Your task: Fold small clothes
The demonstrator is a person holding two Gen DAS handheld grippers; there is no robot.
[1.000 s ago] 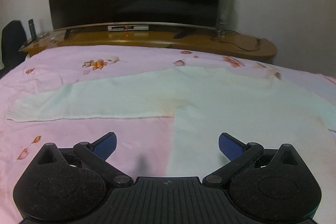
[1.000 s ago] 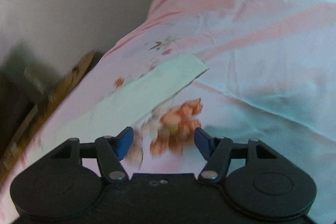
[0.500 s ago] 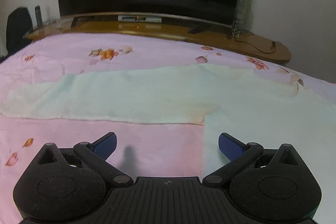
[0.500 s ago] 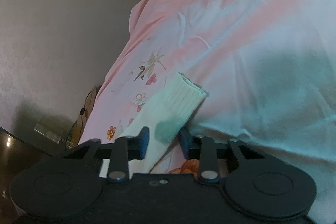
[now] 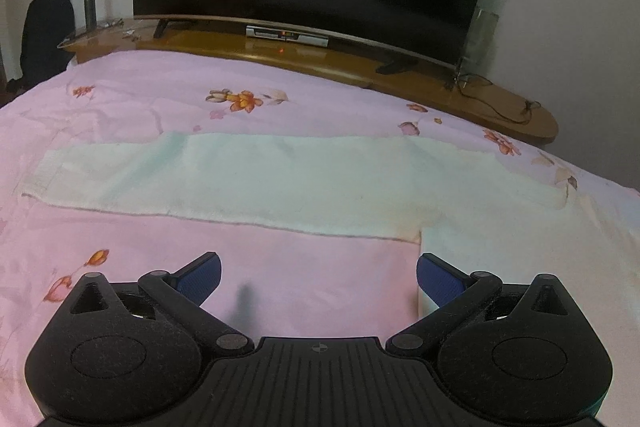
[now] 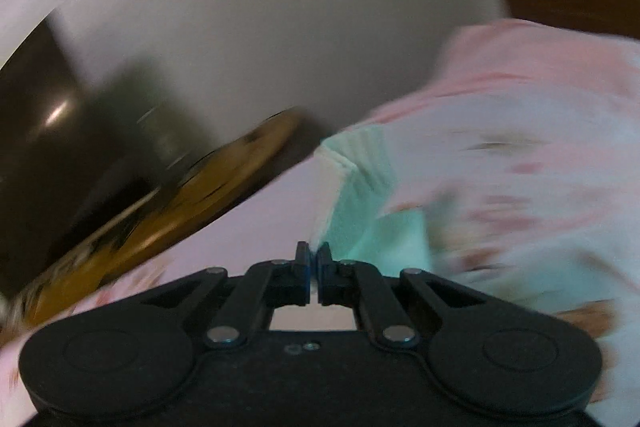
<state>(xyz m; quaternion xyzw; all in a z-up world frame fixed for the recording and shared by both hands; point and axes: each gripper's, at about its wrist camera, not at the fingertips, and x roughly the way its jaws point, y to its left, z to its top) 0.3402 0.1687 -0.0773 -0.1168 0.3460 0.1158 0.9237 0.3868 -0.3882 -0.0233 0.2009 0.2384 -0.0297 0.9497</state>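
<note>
On the pink bed (image 5: 280, 283), a white sweater (image 5: 304, 187) is lying flat.
The right gripper (image 6: 313, 259) is pinching a sleeve (image 6: 352, 203) tight; the left gripper (image 5: 318, 273) is hanging wide open, empty. Next, the sleeve probably needs laying across the middle.

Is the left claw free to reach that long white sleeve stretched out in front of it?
Probably yes: the left claw is open and holds nothing, and only bare pink bedsheet lies between it and the sleeve.
</note>
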